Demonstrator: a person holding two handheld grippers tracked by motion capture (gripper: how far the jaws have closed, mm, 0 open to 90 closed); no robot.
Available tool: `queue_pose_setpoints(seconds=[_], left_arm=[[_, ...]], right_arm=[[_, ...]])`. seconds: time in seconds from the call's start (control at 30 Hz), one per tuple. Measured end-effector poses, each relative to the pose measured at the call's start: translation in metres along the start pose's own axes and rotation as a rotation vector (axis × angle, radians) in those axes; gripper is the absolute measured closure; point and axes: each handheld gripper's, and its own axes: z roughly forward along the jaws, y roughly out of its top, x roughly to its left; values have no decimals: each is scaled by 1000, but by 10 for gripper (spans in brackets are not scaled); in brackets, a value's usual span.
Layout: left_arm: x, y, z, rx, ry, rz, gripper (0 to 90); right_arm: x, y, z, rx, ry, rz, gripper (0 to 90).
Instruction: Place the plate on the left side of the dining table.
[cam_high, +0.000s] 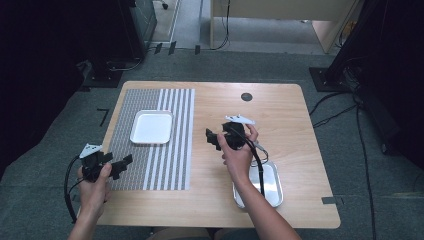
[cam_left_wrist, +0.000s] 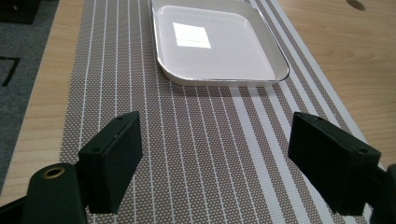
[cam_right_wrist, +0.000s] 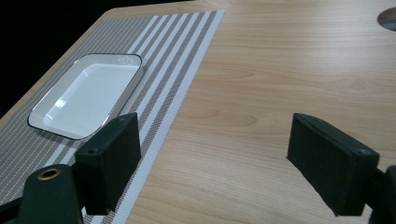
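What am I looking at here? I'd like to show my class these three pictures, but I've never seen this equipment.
No robot: a person holds a hand-operated gripper in each hand, the left gripper and the right gripper. The high view looks down from above the table. The other two come from cameras riding on each gripper, looking along its black jaws. On the table lie a striped placemat bearing an empty white square tray, and a metal tray near the right forearm. Both grippers are open and hold nothing.
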Motion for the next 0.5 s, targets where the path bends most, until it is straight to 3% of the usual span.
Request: queue_pose_setpoints(seconds=[0.5], left_arm=[[2,-18,-8,6,16,1,177]], right_arm=[[-35,-13,-33,-18,-47,15,191]])
